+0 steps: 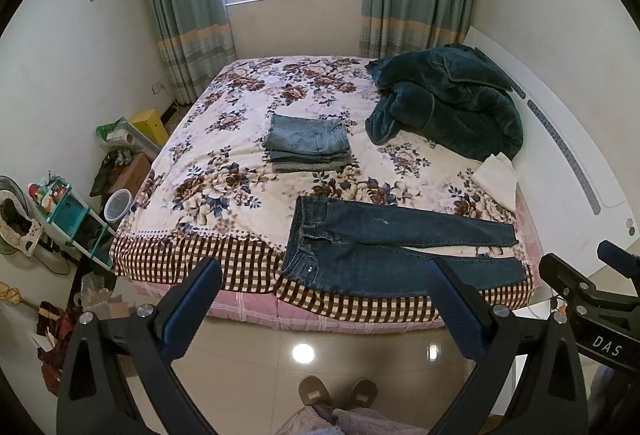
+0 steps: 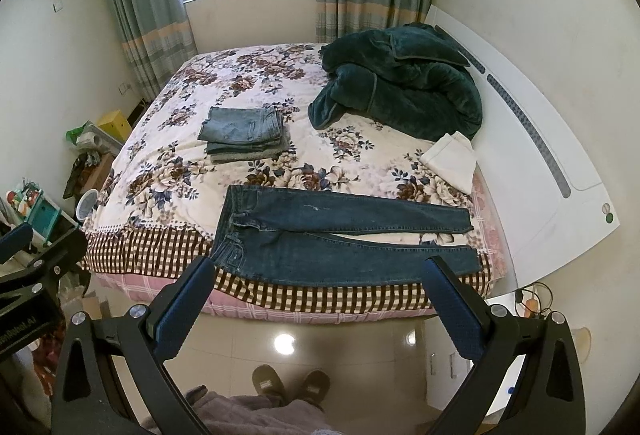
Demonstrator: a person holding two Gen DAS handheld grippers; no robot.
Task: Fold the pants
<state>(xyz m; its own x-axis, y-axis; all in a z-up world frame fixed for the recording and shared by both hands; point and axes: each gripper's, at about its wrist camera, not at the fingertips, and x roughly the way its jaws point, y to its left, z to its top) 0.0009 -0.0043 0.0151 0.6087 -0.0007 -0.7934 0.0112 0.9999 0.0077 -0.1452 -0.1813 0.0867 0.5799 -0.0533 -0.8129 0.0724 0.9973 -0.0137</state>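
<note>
Nearest the cameras, both tools hang over the tiled floor in front of the bed, short of its edge. The left gripper (image 1: 324, 269) has its jaws spread wide with nothing between them, and the right gripper (image 2: 322, 267) is the same: wide apart and empty. The person's slippers (image 1: 338, 391) stand on the tiles below.

Just past the jaws, the dark jeans (image 1: 384, 247) lie flat along the near edge of the bed (image 1: 192, 259), on its checked border. They are unfolded, and their long axis runs across the view, parallel to that edge: the waistband sits at the jeans' left end, and the two legs stretch away to the right, slightly parted at the cuffs. Judged from both wrist views, the left gripper is the nearer one to the waistband and the right gripper to the cuffs, so a first fold would likely mean reaching forward and down onto the two ends. No fold has been started yet.

Beyond the dark jeans, toward the middle of the bed, sits a stack of folded jeans (image 1: 308, 143). To the right of the dark jeans' cuffs lies a white cloth (image 1: 496, 177), and behind it a heaped dark green blanket (image 1: 448, 103).
</note>
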